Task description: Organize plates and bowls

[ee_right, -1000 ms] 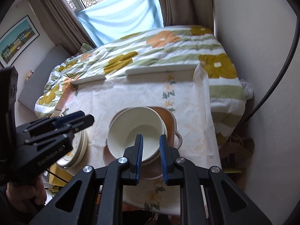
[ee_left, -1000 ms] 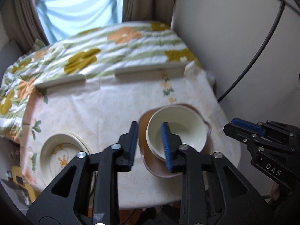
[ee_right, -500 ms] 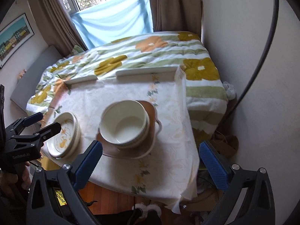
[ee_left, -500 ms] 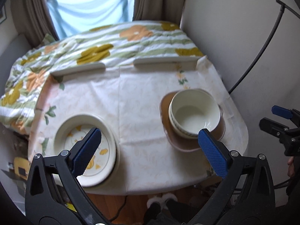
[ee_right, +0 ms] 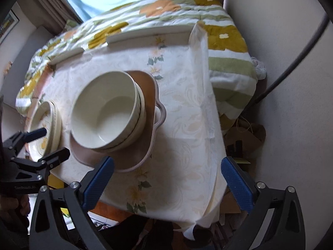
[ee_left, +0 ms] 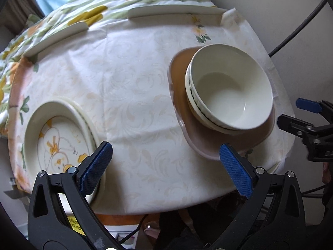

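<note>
The cream bowls (ee_left: 231, 91) sit one inside the other in a little stack, and the stack rests on a brown plate (ee_left: 181, 112) on the right side of the table (ee_left: 133, 95). From the right wrist view the same bowls (ee_right: 106, 112) look big and close, and the brown plate (ee_right: 133, 156) shows a small handle sticking out on its far side. Over on the left side of the table, well apart from the bowls, there is a stack of flowery plates (ee_left: 60, 137) with yellow flowers painted inside (the top one looks deep, a bit like a dish). The table wears a pale tablecloth (ee_left: 133, 62) with faint swirls on it. Behind the table lies a blanket (ee_right: 166, 14) with big orange and yellow flowers and green stripes. The left gripper (ee_left: 166, 164) hangs above the near edge of the table with its blue fingers spread wide, holding nothing. The right gripper (ee_right: 168, 179) is also spread wide and holds nothing, and it hangs over the near corner of the table, just in front of the brown plate. A dark cable (ee_right: 291, 62) runs along the white wall (ee_right: 281, 104) on the right.
</note>
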`<action>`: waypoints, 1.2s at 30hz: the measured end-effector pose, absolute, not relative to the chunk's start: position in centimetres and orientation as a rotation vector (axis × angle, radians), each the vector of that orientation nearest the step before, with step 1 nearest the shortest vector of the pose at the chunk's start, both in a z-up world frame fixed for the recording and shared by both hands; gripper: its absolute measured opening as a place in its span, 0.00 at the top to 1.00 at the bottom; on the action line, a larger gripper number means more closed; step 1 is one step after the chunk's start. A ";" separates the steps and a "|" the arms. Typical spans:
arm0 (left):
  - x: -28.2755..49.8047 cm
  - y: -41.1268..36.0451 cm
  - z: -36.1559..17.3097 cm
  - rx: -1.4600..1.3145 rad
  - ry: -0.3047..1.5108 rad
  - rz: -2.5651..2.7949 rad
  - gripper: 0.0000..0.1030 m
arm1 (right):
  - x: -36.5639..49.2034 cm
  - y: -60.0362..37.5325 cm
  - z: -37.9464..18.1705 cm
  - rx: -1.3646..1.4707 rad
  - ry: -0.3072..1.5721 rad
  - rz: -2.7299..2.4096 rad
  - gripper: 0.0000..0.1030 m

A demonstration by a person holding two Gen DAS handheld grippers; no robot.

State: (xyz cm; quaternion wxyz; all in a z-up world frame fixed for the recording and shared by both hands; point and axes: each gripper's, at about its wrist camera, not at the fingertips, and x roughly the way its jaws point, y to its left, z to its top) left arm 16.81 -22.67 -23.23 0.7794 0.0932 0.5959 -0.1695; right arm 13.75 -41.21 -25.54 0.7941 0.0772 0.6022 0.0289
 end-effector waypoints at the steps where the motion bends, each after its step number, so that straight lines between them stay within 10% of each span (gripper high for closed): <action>1: 17.1 -22.9 -23.5 0.210 1.297 -0.372 0.01 | 14.2 -41.0 -26.2 0.163 1.325 0.077 0.13; 14: 19.2 -25.5 -28.5 0.264 1.415 -0.408 0.39 | 17.2 -39.3 -30.5 0.147 1.403 0.172 0.67; 21: 18.6 -26.9 -28.9 0.260 1.347 -0.483 0.85 | 16.6 -39.3 -30.8 0.164 1.315 0.241 0.74; 36: 17.4 -27.4 -27.2 0.291 1.223 -0.450 0.86 | 15.4 -38.9 -28.5 0.080 1.205 0.275 0.78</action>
